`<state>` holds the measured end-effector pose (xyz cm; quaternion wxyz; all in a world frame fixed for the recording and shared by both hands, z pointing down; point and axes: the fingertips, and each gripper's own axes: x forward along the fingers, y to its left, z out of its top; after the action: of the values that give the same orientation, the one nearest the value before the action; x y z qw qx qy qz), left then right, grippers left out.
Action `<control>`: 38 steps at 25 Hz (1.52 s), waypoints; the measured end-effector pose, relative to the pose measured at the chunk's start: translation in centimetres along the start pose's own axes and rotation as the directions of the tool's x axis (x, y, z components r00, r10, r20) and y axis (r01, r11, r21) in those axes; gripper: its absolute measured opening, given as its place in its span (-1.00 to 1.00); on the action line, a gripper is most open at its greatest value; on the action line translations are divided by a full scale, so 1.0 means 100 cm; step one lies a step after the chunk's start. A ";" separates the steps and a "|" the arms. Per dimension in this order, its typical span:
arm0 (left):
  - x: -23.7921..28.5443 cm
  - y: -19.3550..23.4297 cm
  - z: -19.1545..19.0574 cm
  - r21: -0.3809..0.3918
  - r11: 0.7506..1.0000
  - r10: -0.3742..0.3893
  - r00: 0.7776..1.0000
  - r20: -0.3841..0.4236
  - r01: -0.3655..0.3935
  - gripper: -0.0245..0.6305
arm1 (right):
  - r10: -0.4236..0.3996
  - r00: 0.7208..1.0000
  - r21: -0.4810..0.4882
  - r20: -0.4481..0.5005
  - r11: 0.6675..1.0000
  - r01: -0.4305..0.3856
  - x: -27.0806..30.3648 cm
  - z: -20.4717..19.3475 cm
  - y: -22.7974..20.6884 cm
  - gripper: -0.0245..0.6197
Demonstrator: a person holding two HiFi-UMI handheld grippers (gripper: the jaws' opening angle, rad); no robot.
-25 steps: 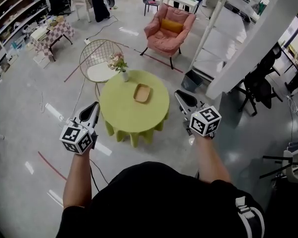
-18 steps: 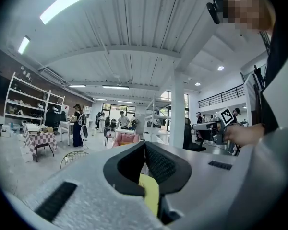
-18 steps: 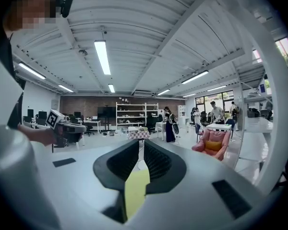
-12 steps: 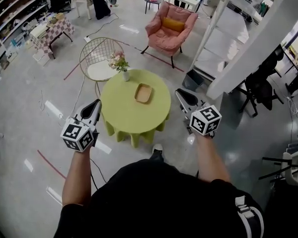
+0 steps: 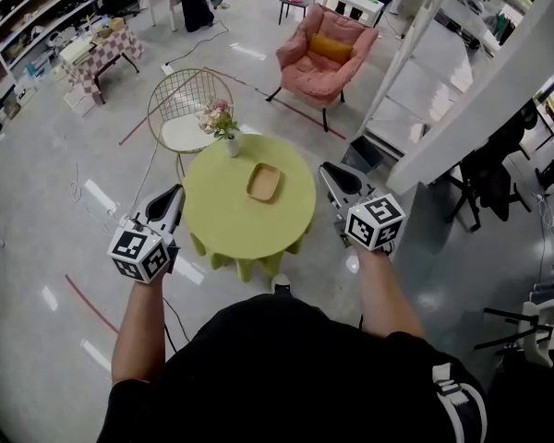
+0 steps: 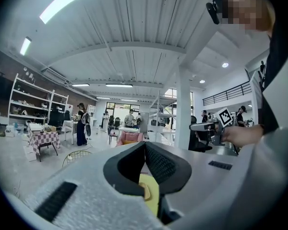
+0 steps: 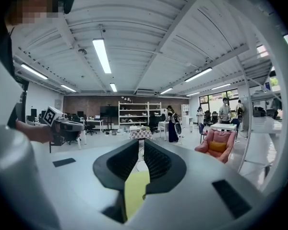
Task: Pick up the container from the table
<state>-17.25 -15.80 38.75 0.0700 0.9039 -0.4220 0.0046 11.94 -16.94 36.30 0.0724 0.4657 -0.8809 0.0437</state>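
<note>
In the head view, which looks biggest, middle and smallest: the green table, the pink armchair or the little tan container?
1. green table
2. pink armchair, though it sits farther from the camera
3. tan container

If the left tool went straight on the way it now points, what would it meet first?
Nothing close, it seems. The left tool aims above the round table with the yellow-green cloth, and the first thing in its line looks to be the distant pink armchair, though depth is hard to judge.
</note>
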 end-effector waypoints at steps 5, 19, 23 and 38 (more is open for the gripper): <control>0.041 -0.004 0.005 0.007 1.000 0.031 0.999 0.013 -0.031 -0.87 | 0.033 0.999 0.010 0.006 0.999 -0.033 0.016 0.003 -0.044 -0.79; 0.138 -0.023 0.025 0.026 0.992 0.126 0.992 0.013 -0.126 -0.87 | 0.144 0.989 0.039 0.029 0.989 -0.146 0.048 0.016 -0.154 -0.79; 0.150 -0.026 0.028 0.030 0.986 0.162 0.987 0.002 -0.162 -0.87 | 0.190 0.981 0.039 0.029 0.981 -0.191 0.063 0.017 -0.170 -0.79; 0.197 -0.035 0.020 0.017 0.986 0.164 0.986 0.006 -0.164 -0.87 | 0.261 0.965 0.043 0.025 0.964 -0.262 0.100 0.016 -0.219 -0.79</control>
<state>-1.99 -28.87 37.65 0.0607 0.8667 -0.4950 0.0118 24.35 -37.65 36.66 0.0469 0.3471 -0.9341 0.0686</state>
